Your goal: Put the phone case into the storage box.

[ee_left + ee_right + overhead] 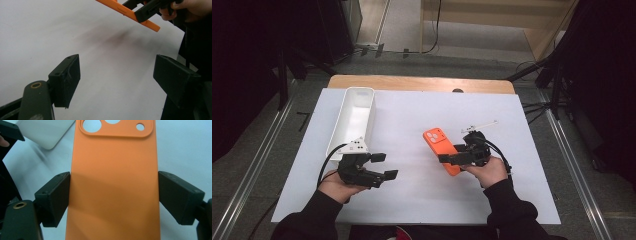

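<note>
White sheet (412, 190) over wooden table (422, 83), spread under both tongs. Long white tray (354, 120) just beyond left gripper (385, 166), its near end touching or almost touching the gripper's top plate, well apart from right gripper (451, 159); corner of same tray at upper left past the right tongs in right gripper view. Orange phone case (441, 148) between the right tongs, camera-cutout end pointing away from the hand, back face up. In right gripper view, case (113, 182) spans the full gap, left pad (53, 197) touching its long edge, right pad (180, 197) at the other edge with maybe a sliver of gap; reads as clamped across the case's width, tongs wide. In left gripper view, case (128, 13) seen edge-on and tilted, lifted clear of the sheet, far ahead of left tongs, gripped by the other tool near its lower end. Left tongs spread wide, nothing between pads, only bare sheet (107, 65) ahead; held low above sheet, pointing toward right gripper, well apart from case. Small thin white item (479, 125) on sheet just beyond right gripper; too small to identify.
</note>
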A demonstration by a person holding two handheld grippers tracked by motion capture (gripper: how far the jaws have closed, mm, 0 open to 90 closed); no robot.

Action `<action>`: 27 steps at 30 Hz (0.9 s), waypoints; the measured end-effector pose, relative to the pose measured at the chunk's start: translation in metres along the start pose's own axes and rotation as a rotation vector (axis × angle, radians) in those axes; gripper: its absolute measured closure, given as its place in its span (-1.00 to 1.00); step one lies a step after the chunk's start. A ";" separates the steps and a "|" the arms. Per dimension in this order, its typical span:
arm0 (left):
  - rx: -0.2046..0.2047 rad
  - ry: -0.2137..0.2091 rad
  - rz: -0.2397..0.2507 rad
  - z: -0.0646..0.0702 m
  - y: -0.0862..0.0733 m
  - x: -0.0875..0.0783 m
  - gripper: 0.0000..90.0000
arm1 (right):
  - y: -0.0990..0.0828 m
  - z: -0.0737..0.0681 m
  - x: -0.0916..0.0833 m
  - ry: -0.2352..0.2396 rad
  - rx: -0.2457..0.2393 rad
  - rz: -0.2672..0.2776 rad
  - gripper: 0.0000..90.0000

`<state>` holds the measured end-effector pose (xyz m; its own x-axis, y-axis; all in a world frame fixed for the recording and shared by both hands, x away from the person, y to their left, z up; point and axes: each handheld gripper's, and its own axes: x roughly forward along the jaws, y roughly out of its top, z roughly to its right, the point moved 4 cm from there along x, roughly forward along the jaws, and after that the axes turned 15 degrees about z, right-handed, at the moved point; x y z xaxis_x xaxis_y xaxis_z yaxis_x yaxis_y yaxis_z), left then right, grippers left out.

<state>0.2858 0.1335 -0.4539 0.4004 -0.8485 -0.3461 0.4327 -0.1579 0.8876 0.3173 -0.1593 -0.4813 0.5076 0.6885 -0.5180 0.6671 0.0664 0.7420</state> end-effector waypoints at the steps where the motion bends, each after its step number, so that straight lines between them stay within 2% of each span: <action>1: -0.003 0.004 -0.007 -0.001 0.001 0.002 -0.51 | 0.000 0.000 0.000 -0.002 0.005 0.001 -0.68; 8: -0.006 0.052 -0.016 -0.004 0.011 0.014 -0.53 | -0.002 0.001 0.002 0.002 0.015 0.004 -0.68; 11: -0.010 0.046 -0.012 -0.006 0.016 0.017 -0.53 | -0.003 0.001 0.004 -0.001 0.012 0.005 -0.68; 15: -0.033 0.042 -0.006 -0.008 0.021 0.020 -0.53 | -0.003 0.000 0.005 -0.005 0.012 0.006 -0.68; 20: -0.056 0.062 -0.016 -0.011 0.026 0.028 -0.53 | -0.003 0.000 0.007 -0.008 0.012 0.007 -0.68; 27: -0.102 0.063 -0.006 -0.019 0.033 0.037 -0.53 | 0.000 0.000 0.013 -0.010 0.015 0.029 -0.68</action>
<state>0.3300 0.1067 -0.4430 0.4456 -0.8140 -0.3726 0.5140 -0.1082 0.8510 0.3243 -0.1507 -0.4878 0.5322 0.6829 -0.5005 0.6599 0.0357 0.7505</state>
